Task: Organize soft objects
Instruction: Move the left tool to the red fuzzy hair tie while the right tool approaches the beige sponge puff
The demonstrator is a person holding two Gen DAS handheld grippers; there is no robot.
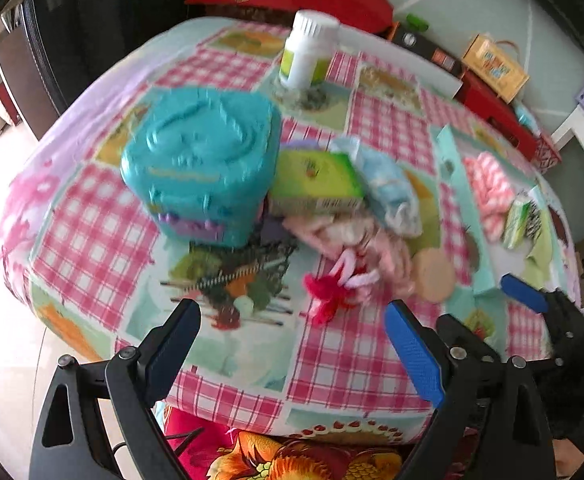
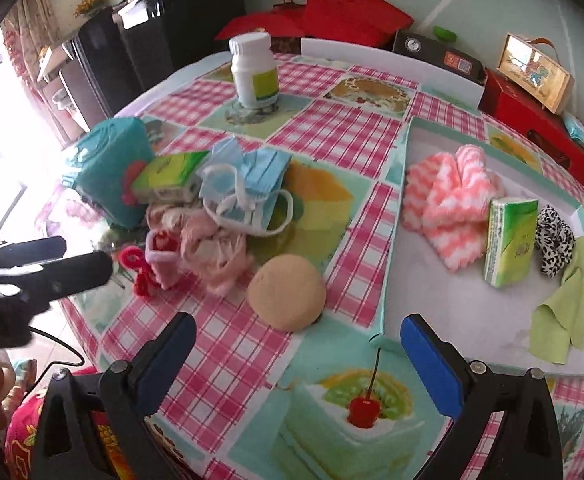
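A heap of soft things lies mid-table: blue face masks [image 2: 248, 184], a pink cloth [image 2: 208, 248], a red and pink fuzzy piece [image 2: 152, 264] and a beige round puff [image 2: 288, 296]. A green tissue pack [image 2: 168, 176] leans against a teal box [image 2: 108, 168]. The teal tray [image 2: 471, 320] to the right holds a pink striped towel [image 2: 447, 200], a tissue pack [image 2: 509, 240], a leopard scrunchie [image 2: 553, 240] and a green cloth [image 2: 567, 312]. My left gripper [image 1: 292, 312] hovers open just before the fuzzy piece [image 1: 331, 292]. My right gripper [image 2: 297, 326] is open near the puff, empty.
A white bottle [image 2: 254, 72] stands at the far side of the chequered tablecloth [image 2: 331, 132]. Red boxes [image 2: 531, 116] and a small yellow case [image 2: 535, 72] sit beyond the tray. A person's patterned red clothing [image 1: 299, 456] shows at the near table edge.
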